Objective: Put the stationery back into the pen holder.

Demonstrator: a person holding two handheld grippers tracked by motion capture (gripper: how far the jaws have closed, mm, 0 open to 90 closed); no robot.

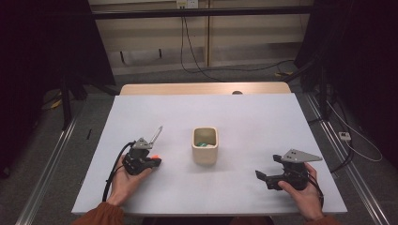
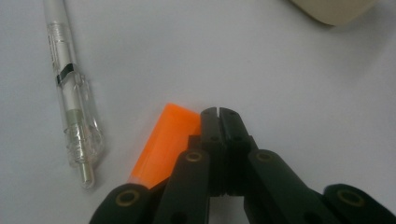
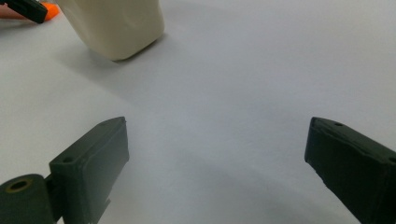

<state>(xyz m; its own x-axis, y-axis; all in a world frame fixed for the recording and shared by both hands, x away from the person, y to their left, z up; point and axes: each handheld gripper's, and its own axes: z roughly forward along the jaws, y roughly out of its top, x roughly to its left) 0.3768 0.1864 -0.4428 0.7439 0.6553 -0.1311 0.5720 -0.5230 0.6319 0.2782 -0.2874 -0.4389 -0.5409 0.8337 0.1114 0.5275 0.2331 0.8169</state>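
Nearest you, at the lower right of the high view, your right gripper (image 1: 263, 177) rests low over the white table (image 1: 263, 122), its jaws spread wide with nothing but bare tabletop between them (its own view shows the two black pads far apart at the bottom corners).

At the lower left of the high view, your left gripper (image 1: 152, 163) sits in your left hand (image 1: 123, 180), an orange-brown sleeve (image 1: 98, 216) showing at the bottom edge. Its jaws are pressed together, tip against tip, and hold nothing. In the left gripper view the orange marker cap (image 2: 164, 142) lies on the table just beside the closed tips, on their left, touching or nearly touching the jaw; you cannot tell which.

A little farther out, at the left of that view, a clear pen (image 2: 72, 98) lies flat on the table, apart from the cap, running up towards the top left corner.

Farther still, at the centre of the high view, stands a cream square cup (image 1: 205, 145), upright, with something green inside, well apart from both grippers.
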